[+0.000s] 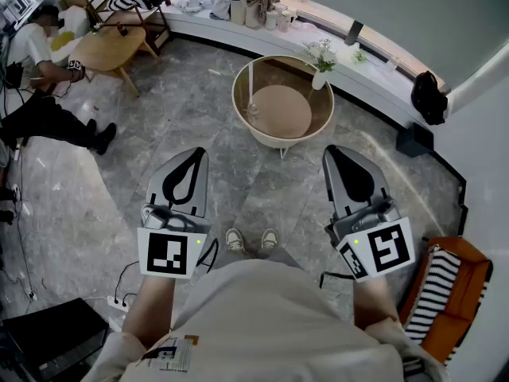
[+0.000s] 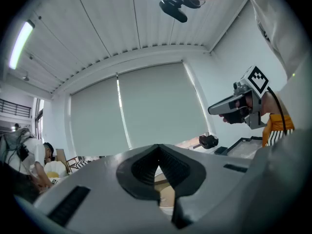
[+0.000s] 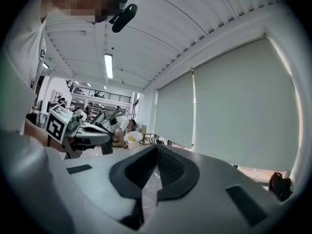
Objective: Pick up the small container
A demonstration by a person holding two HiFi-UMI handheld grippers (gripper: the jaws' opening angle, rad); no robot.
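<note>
My left gripper (image 1: 193, 153) and right gripper (image 1: 335, 151) are held side by side at waist height over the marble floor, both shut with nothing between their jaws. In the left gripper view the left gripper (image 2: 157, 149) points level at the window blinds, and the right gripper (image 2: 234, 106) shows at the right. The right gripper view has the right gripper (image 3: 156, 149) shut too, with the left gripper (image 3: 85, 129) at its left. Several small cups and jars (image 1: 253, 11) stand on the far window ledge. I cannot tell which one is the small container.
A round wooden table (image 1: 238, 102) with a raised rim stands just ahead, a white vase of flowers (image 1: 320, 78) on its rim. A person (image 1: 44, 94) sits on the floor far left by a low wooden table (image 1: 111, 46). An orange seat with a striped cushion (image 1: 437, 293) is at my right.
</note>
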